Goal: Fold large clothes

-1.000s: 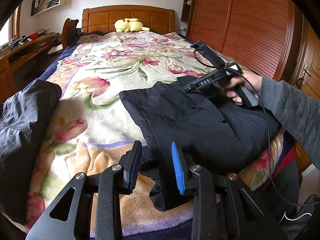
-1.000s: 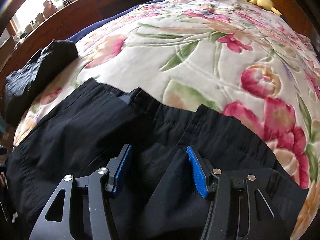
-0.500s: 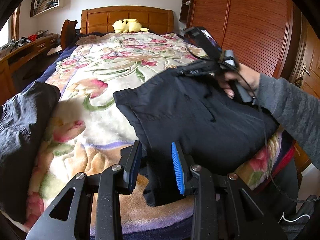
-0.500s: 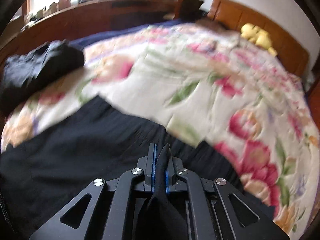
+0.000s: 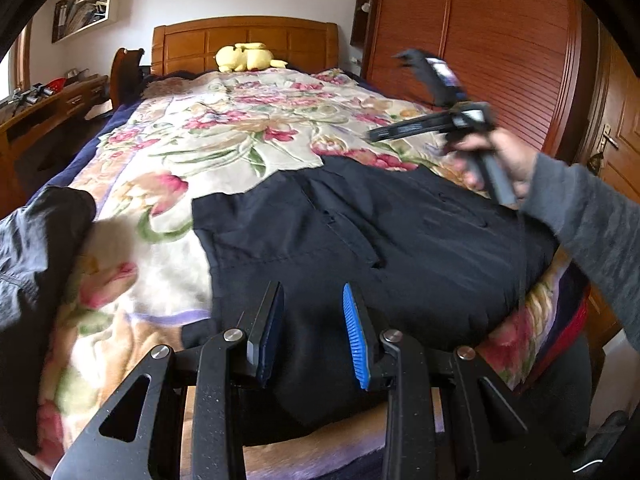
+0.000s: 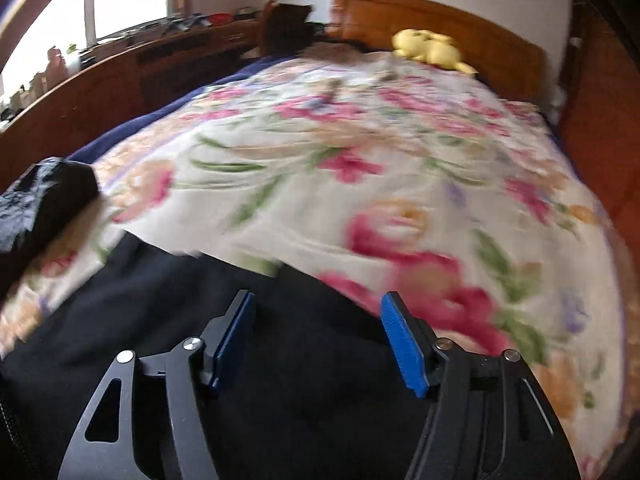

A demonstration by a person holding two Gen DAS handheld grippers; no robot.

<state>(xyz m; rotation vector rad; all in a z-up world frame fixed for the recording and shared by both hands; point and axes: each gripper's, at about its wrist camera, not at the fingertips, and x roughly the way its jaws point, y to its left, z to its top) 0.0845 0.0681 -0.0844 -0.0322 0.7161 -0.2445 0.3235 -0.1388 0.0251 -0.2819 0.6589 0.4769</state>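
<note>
A black garment (image 5: 360,240), folded over, lies flat on the near end of the floral bedspread (image 5: 224,136); it also fills the lower part of the right wrist view (image 6: 140,312). My left gripper (image 5: 312,328) is open, its jaws just above the garment's near edge. My right gripper (image 6: 316,340) is open and empty, raised above the garment's far right part. It shows in the left wrist view (image 5: 432,124), held in a hand.
A second dark garment (image 5: 32,240) is heaped at the bed's left edge. A yellow plush toy (image 5: 244,56) lies by the wooden headboard. A wooden desk (image 5: 44,108) stands on the left, and a wooden wardrobe (image 5: 500,52) on the right.
My right gripper, shut on the garment's edge half a second ago, has let it go and lifted away open. The garment now lies flatter. My left gripper has stayed open in place.
</note>
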